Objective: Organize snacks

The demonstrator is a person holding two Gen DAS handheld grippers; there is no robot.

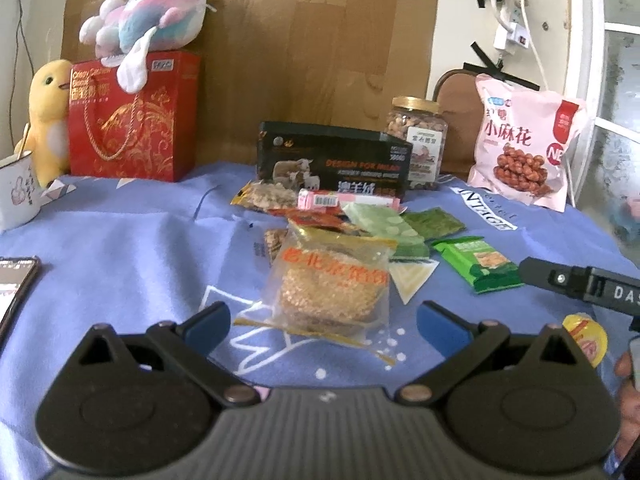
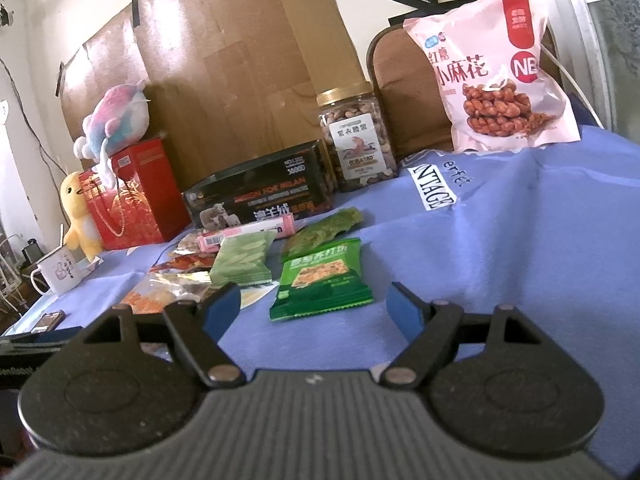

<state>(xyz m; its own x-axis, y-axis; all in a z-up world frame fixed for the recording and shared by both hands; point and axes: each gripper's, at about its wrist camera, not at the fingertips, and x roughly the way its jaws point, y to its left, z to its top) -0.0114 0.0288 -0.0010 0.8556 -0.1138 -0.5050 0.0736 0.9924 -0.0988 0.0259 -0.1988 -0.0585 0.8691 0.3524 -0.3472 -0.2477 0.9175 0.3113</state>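
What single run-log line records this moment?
left tongs: open, before clear rice-cake packet | right tongs: open, before green cracker packet | nothing held

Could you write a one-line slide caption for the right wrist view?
Open right gripper hovers before a green cracker packet on the blue cloth, small snacks scattered alongside.

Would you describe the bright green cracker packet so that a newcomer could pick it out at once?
Start at the tall pink bag standing at the back of the blue cloth, then come forward to the loose pile of small snacks. The bright green cracker packet lies flat at the pile's near right edge, the only one picturing a square cracker.
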